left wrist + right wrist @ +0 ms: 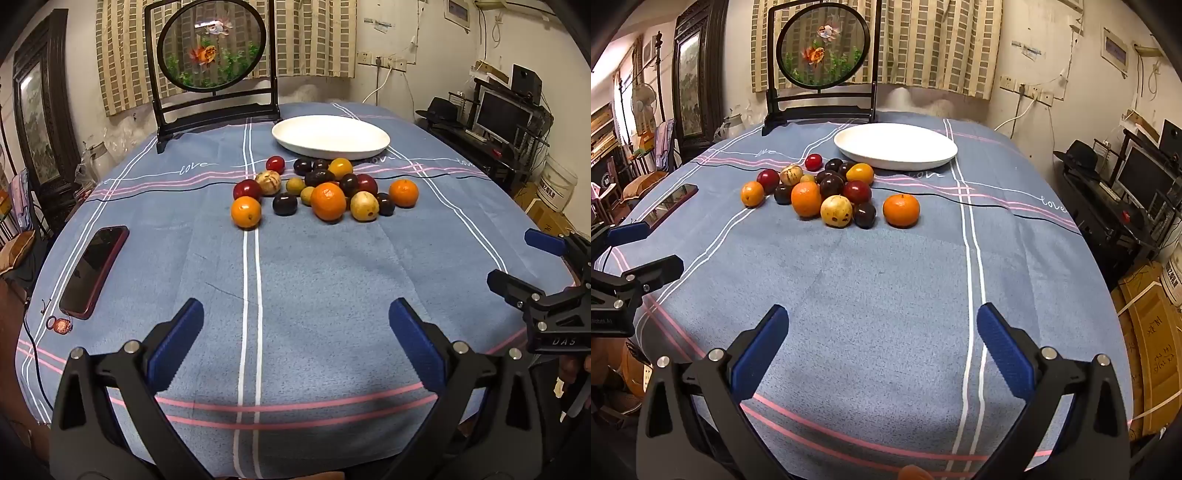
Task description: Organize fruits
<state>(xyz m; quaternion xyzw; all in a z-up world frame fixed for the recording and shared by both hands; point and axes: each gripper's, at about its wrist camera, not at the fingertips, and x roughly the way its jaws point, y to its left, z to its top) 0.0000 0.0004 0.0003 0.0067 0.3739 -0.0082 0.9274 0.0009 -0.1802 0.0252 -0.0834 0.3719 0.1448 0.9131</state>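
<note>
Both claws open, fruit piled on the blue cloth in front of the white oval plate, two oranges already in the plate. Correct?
Not quite: the white oval plate holds nothing. The left wrist view shows its inside bare, and the oranges, such as the big one, sit on the blue striped tablecloth with the rest of the pile. The rest holds: left claw and right claw are open.

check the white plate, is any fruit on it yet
No, the white plate is bare in the left wrist view, and the fruit pile sits on the tablecloth in front of it.
</note>
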